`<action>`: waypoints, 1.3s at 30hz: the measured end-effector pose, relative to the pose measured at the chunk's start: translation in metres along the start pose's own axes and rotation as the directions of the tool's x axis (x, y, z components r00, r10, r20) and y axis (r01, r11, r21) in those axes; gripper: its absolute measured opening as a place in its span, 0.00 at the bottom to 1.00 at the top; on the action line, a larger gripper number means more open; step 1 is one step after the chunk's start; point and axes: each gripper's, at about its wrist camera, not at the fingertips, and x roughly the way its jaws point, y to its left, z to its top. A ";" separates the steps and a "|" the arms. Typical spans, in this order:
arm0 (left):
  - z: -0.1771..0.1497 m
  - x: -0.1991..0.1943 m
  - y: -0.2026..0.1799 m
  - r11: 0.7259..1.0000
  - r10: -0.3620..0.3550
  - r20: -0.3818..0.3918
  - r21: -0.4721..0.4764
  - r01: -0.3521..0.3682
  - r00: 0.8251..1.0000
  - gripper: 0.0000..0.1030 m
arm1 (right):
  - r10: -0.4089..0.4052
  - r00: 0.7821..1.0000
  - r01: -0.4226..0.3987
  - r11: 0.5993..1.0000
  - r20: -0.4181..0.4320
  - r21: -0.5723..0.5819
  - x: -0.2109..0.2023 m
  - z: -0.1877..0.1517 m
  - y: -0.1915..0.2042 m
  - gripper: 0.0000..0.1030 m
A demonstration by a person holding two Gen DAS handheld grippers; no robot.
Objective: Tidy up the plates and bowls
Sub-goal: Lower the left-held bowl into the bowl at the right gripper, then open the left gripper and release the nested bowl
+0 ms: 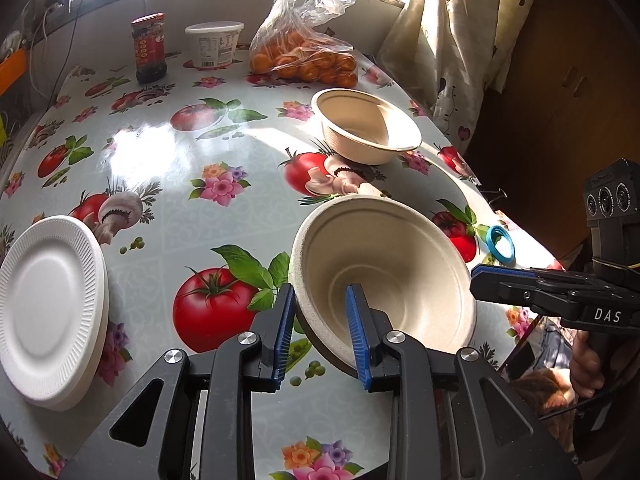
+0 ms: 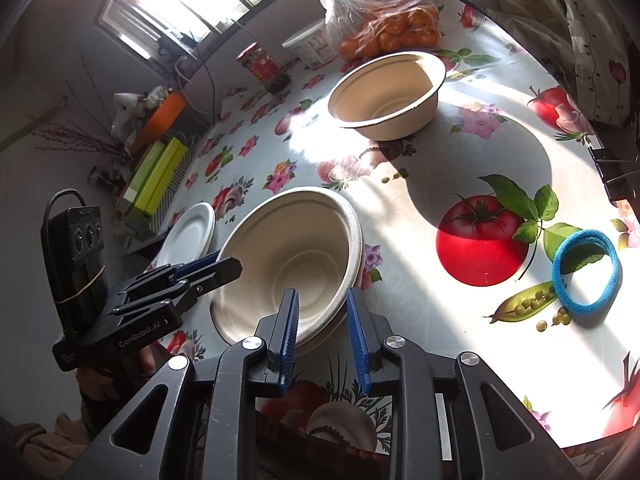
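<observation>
While tilted, near bowl [image 1: 384,276] | rim straddled by left claw [image 1: 320,332] (pads apart)

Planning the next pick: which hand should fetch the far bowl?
Right, likely. The far bowl sits almost straight ahead of the right gripper. From the left gripper it lies off to the right, past the near bowl. Both grippers straddle the near bowl's rim.
</observation>
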 end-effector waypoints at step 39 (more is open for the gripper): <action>0.000 0.026 0.001 0.998 -0.064 -0.045 -0.031 0.063 0.997 0.42 | 0.023 1.000 -0.023 0.999 -0.008 0.023 0.017 0.006 -0.006 0.31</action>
